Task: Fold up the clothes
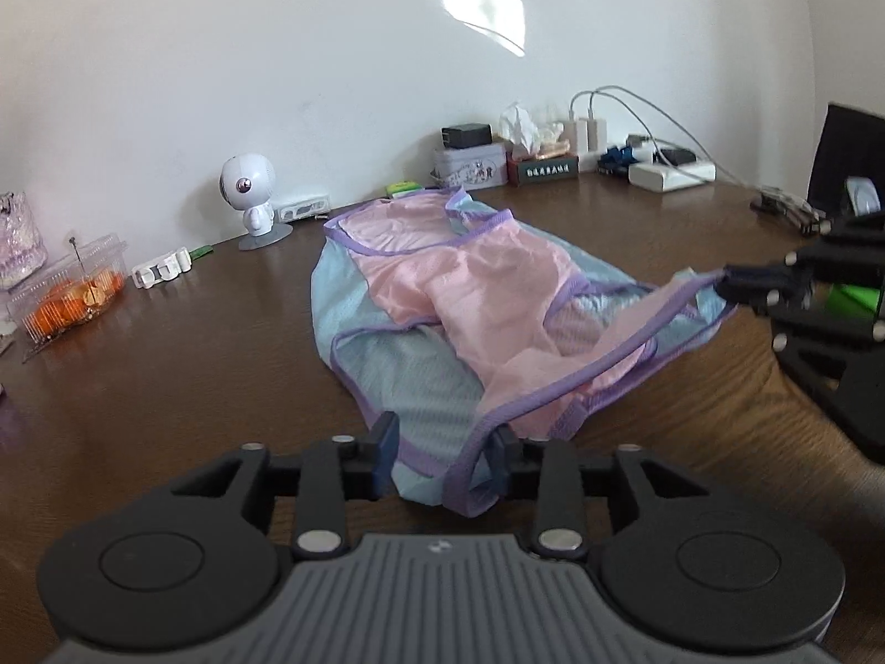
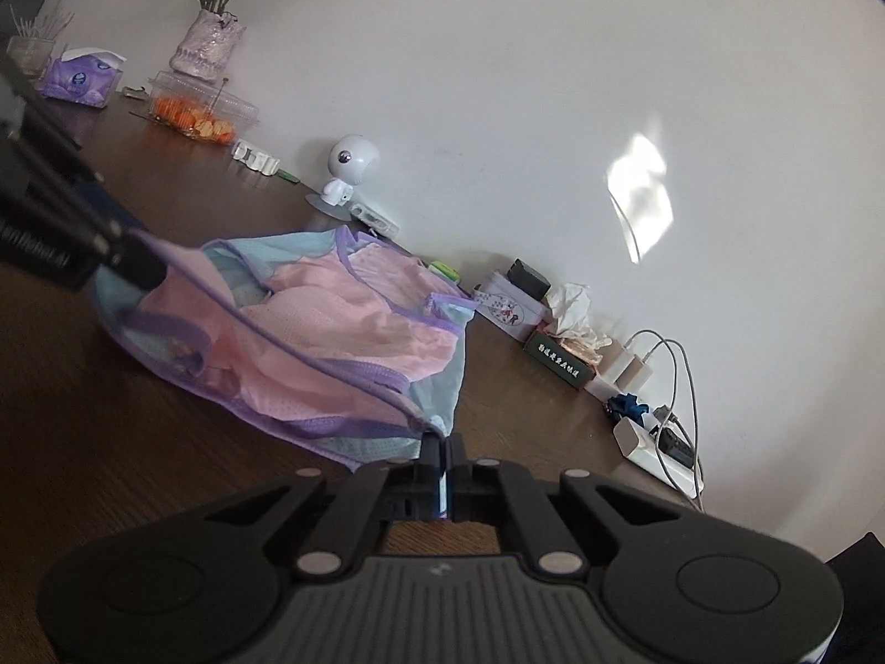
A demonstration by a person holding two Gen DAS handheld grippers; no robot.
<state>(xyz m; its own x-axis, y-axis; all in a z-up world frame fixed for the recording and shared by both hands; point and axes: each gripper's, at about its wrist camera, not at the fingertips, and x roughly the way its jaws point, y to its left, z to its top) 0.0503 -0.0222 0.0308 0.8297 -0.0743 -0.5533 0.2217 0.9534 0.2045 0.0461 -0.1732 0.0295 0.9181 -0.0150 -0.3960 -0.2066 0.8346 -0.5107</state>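
A pink and light-blue mesh garment with purple trim lies crumpled on the brown table. In the left wrist view my left gripper stands open at the garment's near edge. A purple hem loop lies between its fingers, which do not press on it. My right gripper comes in from the right, shut on a purple strap that it holds taut above the cloth. In the right wrist view its jaws are closed on the garment's hem corner. The left gripper shows at the far side there.
Along the wall stand a white robot figure, a clear box of orange food, a tin box, a tissue holder and chargers with cables. A flower vase and a purple tissue pack stand further left.
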